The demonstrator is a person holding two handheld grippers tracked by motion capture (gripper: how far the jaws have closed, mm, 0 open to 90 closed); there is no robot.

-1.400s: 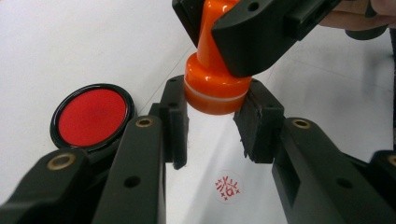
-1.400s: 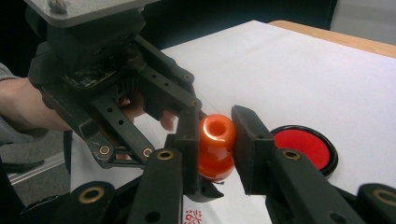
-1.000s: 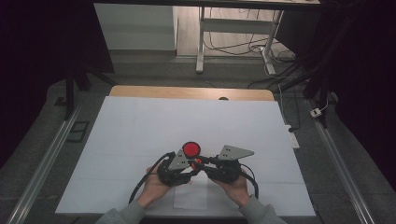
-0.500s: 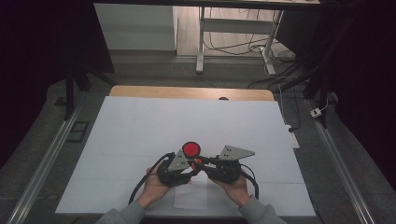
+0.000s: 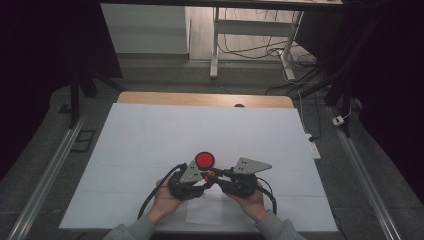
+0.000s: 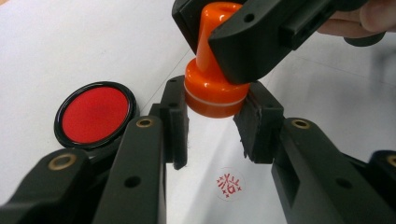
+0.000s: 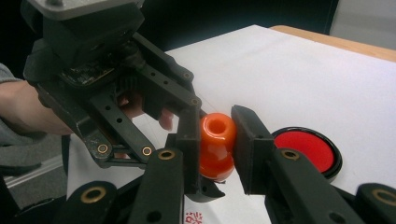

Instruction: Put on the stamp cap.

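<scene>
Nothing moved since earlier frames. Orange plastic knob-handled stamp (image 6: 212,88) lifted above white paper sheet (image 5: 150,135), near fresh red imprint (image 6: 229,183). Left gripper (image 6: 212,123) clamps base, right gripper (image 7: 215,140) clamps handle. Round red ink pad (image 5: 204,160) just beyond, ready for re-inking.

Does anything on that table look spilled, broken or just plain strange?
Nothing is spilled or broken. The odd part: both grippers clamp one orange stamp at once, the left gripper on its base, the right gripper on its handle. The red ink pad lies open beside a printed mark.
</scene>
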